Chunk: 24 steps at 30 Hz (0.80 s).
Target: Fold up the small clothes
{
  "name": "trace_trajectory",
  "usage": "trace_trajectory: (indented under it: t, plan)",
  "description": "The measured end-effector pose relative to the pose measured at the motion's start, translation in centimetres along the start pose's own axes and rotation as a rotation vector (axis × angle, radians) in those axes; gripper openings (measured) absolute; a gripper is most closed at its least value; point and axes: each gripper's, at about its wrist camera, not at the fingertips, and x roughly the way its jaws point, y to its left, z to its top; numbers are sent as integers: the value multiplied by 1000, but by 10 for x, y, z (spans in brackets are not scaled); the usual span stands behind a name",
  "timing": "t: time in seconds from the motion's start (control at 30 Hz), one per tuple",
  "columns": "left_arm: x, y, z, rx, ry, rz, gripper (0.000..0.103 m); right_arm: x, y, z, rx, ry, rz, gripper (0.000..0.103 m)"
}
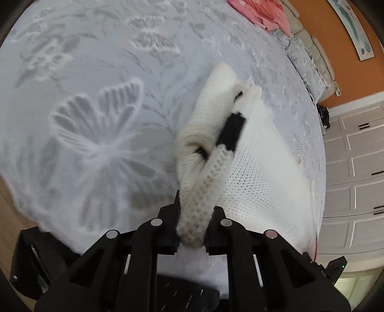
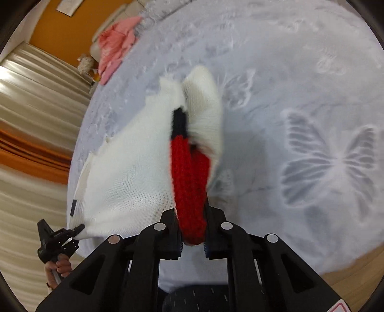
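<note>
A small white knit sweater point(image 1: 259, 168) with black and red trim hangs stretched above the bed. My left gripper point(image 1: 193, 228) is shut on its cream ribbed edge point(image 1: 206, 192), below a black band point(image 1: 231, 130). In the right wrist view my right gripper point(image 2: 193, 232) is shut on the sweater's red ribbed part point(image 2: 189, 182), with the white body point(image 2: 134, 168) spreading to the left. The left gripper point(image 2: 79, 228) also shows there at lower left, pinching the far corner of the sweater.
The bed has a pale grey-blue spread with butterfly patterns point(image 1: 100, 144), also seen in the right wrist view point(image 2: 331, 163). A pink garment point(image 1: 261, 12) lies at the far end of the bed, also in the right wrist view point(image 2: 115, 45). White cabinet doors point(image 1: 355, 168) stand right; curtains point(image 2: 31, 120) left.
</note>
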Motion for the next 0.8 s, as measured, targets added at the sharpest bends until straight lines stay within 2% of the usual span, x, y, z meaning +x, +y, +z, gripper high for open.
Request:
trace_trajectory:
  t: [0.1,0.17,0.23,0.33,0.37,0.43,0.47,0.53,0.57,0.6,0.67,0.8]
  plan:
    - [-10,13,-12,-14,35,22,13,-10,-20,-10,22,10,-50,11]
    - [-2,23,-20,-17,63,58,13,0,-48,-23,62,51,-92,10]
    - [9,34,-27,-23,72,83,13,14,-65,-32,97,75,-91,10]
    - [14,29,-27,-38,58,109,14,17,-63,-30,99,57,-95,12]
    - [11,23,-24,-27,64,117,15,14,-55,-28,63,60,-106,13]
    - [4,7,-20,17,72,127,21,5,-39,-22,-11,79,-144,28]
    - [-6,-2,-18,63,64,134,23,-7,-25,-18,-67,53,-192,30]
    - [-32,-23,-13,148,-8,152,40,-31,-5,-9,-157,-28,-238,62]
    - [-40,-31,-10,173,-38,157,56,-39,0,-3,-173,-63,-234,67]
    - [-47,-42,-4,202,-77,158,64,-43,8,5,-194,-89,-211,67]
    - [-43,-62,12,250,-95,141,66,-32,25,28,-229,-74,-162,67]
    - [7,-92,48,304,-60,138,73,27,60,68,-297,-27,-151,67]
